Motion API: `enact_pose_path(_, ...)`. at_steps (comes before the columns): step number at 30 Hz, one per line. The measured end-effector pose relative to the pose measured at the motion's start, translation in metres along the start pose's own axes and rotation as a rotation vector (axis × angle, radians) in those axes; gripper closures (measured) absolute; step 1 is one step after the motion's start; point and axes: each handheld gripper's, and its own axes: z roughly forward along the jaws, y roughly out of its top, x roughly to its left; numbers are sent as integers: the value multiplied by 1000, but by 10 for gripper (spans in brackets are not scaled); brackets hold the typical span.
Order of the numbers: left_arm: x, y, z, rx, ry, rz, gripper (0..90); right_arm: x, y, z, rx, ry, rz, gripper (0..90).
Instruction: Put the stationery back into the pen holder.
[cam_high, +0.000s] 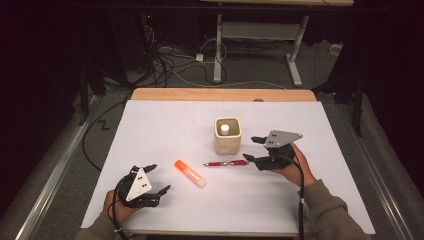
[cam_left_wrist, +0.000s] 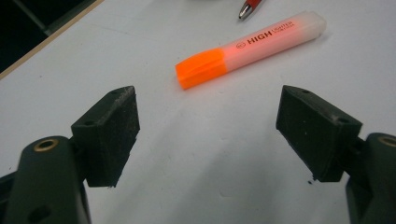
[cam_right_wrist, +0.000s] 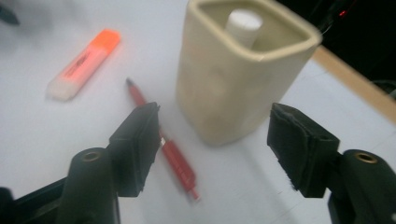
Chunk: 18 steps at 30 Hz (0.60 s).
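hidden: white cylinder (cam_high: 225, 129) sunk in cream cup (cam_high: 227, 143), body unseen; red pen (cam_right_wrist: 175, 158) blurred, one end behind right tongs' jaw | count: one pen, one orange highlighter (cam_high: 190, 173), one cup | right tongs (cam_high: 254, 149) wide, empty, at pen's end beside cup | left tongs (cam_high: 159, 177) wide, empty, near highlighter | all on desk (cam_high: 165, 120)

You are looking at a white table (cam_high: 165, 120) sitting over a grey floor (cam_high: 260, 70), where tangled cables (cam_high: 170, 62) are lying beside a white table frame (cam_high: 218, 45).
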Motion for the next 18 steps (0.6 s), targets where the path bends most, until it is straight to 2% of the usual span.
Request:
enact_pose_path(3,0,0,0,3,-1,4,209,1,-3,9,71,47,3,319)
enact_pose_path(11,0,-1,-1,6,-4,5,209,5,-9,30,215,117,-9,304)
enact_pose_path(16,0,-1,0,6,-7,8,209,6,-10,40,269,135,-21,341)
enact_pose_path(18,0,-1,0,6,-7,8,209,8,-10,41,270,151,-20,375)
